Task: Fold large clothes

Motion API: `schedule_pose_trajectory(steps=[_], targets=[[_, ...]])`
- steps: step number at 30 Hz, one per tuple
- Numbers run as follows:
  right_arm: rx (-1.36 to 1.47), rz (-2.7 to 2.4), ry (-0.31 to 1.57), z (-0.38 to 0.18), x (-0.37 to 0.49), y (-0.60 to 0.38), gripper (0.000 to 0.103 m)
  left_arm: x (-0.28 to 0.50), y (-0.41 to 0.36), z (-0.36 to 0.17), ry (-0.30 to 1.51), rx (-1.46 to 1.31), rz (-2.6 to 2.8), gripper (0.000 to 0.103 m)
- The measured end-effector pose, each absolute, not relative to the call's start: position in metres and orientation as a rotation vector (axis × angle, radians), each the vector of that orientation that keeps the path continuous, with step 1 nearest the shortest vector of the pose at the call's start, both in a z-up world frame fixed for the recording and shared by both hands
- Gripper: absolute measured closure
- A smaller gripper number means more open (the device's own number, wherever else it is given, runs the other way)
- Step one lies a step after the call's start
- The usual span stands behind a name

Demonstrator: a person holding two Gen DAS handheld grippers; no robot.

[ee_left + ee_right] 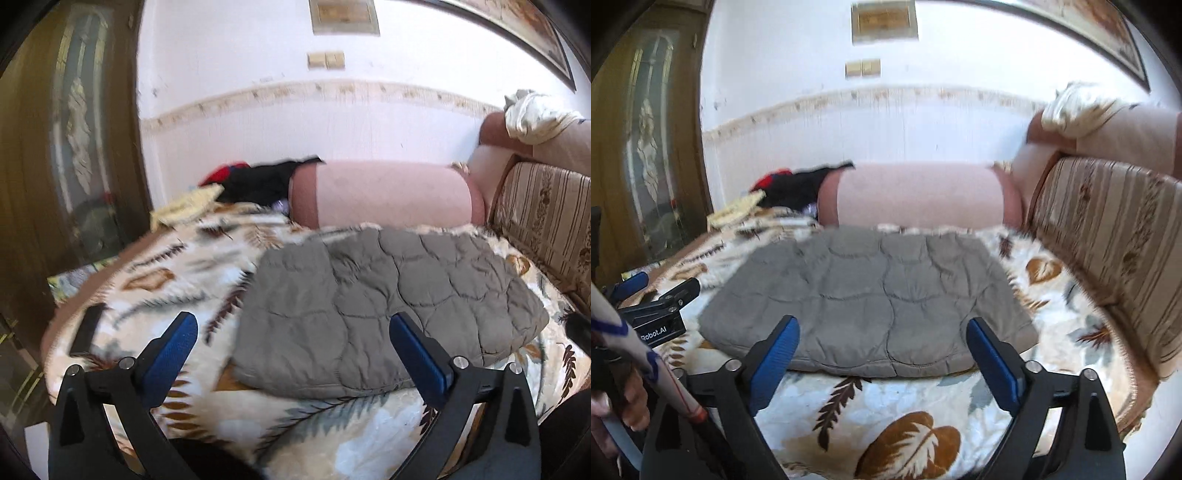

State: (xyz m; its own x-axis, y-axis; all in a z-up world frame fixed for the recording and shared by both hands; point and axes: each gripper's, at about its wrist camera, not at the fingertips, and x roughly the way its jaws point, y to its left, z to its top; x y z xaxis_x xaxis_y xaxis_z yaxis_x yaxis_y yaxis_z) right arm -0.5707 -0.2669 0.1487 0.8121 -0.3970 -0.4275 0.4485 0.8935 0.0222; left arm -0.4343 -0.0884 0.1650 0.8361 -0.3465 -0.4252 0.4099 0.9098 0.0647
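One folded grey quilted garment [864,295], two empty wide-open hand-held grippers [293,325] [882,328].

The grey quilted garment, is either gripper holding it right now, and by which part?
Neither. The left gripper and right gripper are open and empty; the folded garment lies free on the blanket.
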Motion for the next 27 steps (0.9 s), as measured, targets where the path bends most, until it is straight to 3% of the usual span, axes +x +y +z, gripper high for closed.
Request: schedule_pose_trajectory(steps=[2,10,19,27], targets=[[0.123,-0.455,0.395,0.157,-0.582,-0.258,0.001,-0.445,-0.078,0.174,0.395,0.165,-0.359,0.0],[0.109,-0.474,0.273,0.18,-0.598,-0.233,0.0,-0.449,-0.074,0.172,0.53,0.283,-0.308,0.0],[0.094,-0.422,0.427,0.149,-0.565,-0.228,0.0,-0.44,-0.072,0.15,0.606,0.257,-0.347,0.0],[0.102,-0.426,0.457,0.14,-0.561,-0.23,0.0,-0.434,-0.082,0.137,0.631,0.276,-0.367,0.0]])
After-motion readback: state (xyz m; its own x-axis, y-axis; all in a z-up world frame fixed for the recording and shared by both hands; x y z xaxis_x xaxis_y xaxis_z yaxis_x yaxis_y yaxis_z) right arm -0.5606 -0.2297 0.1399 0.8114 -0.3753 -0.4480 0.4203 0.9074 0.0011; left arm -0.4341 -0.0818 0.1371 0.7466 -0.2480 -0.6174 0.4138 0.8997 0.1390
